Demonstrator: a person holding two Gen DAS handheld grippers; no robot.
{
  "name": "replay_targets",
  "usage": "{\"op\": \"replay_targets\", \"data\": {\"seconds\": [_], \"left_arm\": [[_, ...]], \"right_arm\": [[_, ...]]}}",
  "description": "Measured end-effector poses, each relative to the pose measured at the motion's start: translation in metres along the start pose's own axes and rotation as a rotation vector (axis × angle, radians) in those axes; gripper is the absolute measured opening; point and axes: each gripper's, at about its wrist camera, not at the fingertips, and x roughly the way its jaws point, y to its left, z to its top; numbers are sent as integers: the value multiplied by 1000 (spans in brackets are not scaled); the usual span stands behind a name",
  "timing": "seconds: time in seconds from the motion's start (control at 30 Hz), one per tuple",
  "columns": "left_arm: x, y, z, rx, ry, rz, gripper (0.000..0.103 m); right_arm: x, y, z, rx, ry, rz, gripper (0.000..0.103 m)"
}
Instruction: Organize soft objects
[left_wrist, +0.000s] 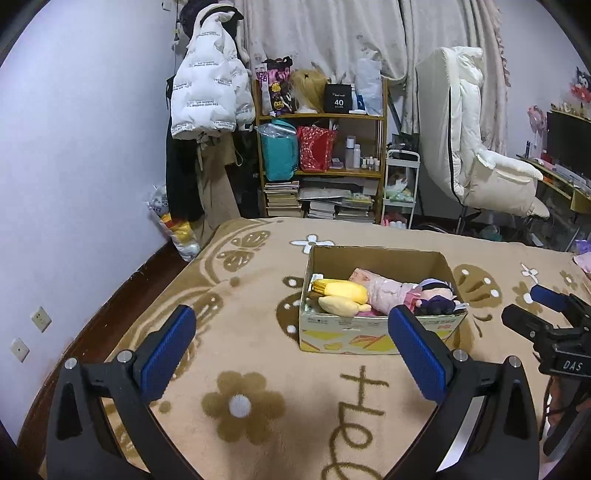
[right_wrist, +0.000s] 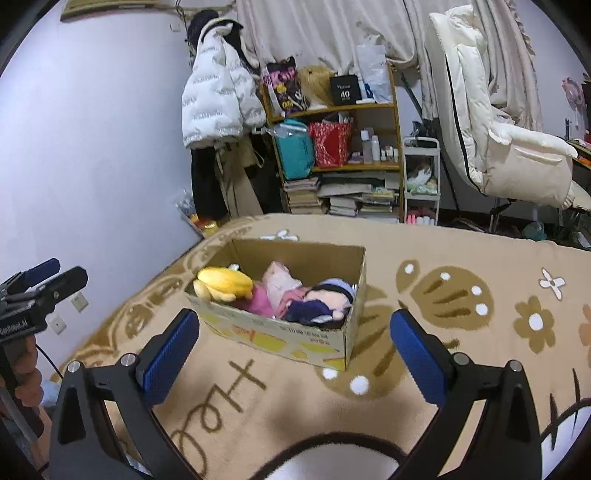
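Note:
A cardboard box stands on the tan patterned blanket. Inside it lie a yellow plush toy, a pink soft piece and a doll with dark purple hair. My left gripper hovers open just in front of the box, with nothing between its blue pads. To the right of it, my right gripper is open as well and holds nothing, close to the box's near corner. The left gripper shows at the right wrist view's left edge.
The blanket covers a bed whose left edge meets a purple wall. Beyond the far edge stand a wooden shelf stacked with bags and books, a hanging white puffer jacket, a small white cart and a white chair.

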Motion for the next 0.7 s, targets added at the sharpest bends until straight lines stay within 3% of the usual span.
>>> {"op": "replay_targets", "data": {"seconds": [0.7], "left_arm": [[20, -6, -3, 20, 18, -2, 103]], "right_arm": [[12, -6, -4, 13, 37, -36, 103]]}}
